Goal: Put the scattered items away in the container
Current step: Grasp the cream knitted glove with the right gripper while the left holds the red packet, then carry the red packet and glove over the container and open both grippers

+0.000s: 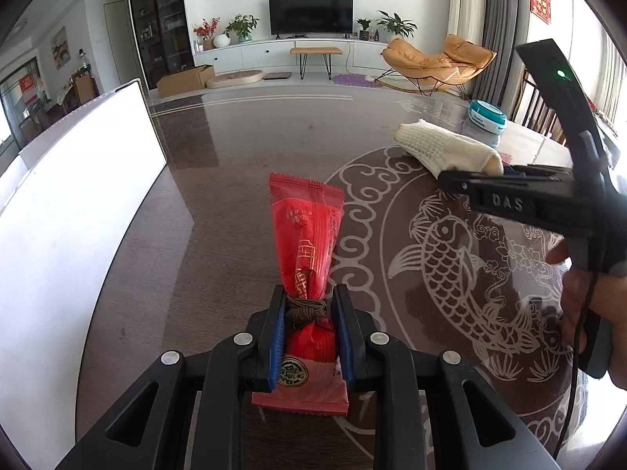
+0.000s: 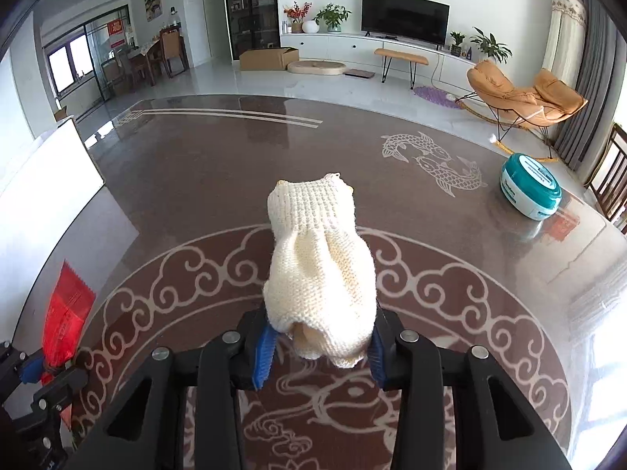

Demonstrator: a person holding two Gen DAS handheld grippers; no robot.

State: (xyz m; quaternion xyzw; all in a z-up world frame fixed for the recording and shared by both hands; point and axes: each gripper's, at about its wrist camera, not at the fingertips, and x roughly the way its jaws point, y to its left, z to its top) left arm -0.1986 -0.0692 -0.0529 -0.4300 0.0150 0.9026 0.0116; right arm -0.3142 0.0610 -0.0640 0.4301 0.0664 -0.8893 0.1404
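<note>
With my left gripper [image 1: 309, 333] clamped on the red snack packet [image 1: 305, 235] and right gripper [image 2: 317, 346] pinching the cream knitted glove [image 2: 319, 274] between its fingers, I'd lift both squarely toward the white container [image 1: 78, 215].

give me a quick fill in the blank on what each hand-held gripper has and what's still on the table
1. The left hand-held gripper is shut on a ____ packet.
2. The right hand-held gripper has a cream knitted ____ between its pads.
3. The jar left on the table has a ____ lid.
4. The white container stands on the ____ side of the left wrist view.

Missing words: red; glove; teal; left
</note>
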